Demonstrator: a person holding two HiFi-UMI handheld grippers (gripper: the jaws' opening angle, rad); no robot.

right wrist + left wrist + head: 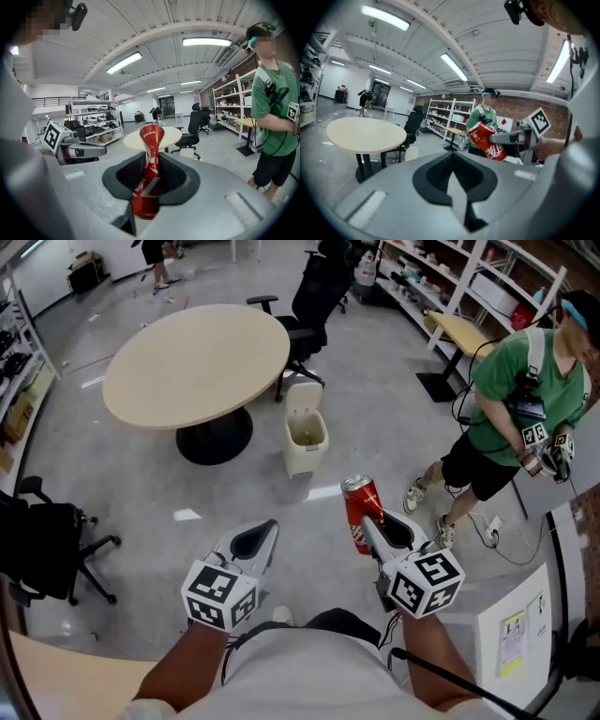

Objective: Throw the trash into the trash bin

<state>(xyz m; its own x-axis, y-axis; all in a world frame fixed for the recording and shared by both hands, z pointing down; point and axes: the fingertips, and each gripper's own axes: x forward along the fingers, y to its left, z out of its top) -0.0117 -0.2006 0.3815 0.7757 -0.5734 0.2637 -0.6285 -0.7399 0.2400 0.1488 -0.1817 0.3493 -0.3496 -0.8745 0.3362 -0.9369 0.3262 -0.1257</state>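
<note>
The right gripper (371, 522) clamps a crushed red can (359, 504), pinched at its middle and held upright. The left gripper (269, 527) is closed with nothing in it. The bin (306, 441) stands on the floor ahead, lid up, beside 1 round table (197, 362).

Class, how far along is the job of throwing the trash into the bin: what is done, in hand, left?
Done: the crushed red soda can is picked up, clamped in the right gripper. In hand: it is held in the air, well short of the white plastic trash bin, whose lid stands open. Left: reach the bin and drop the can in. The left gripper is empty.
</note>
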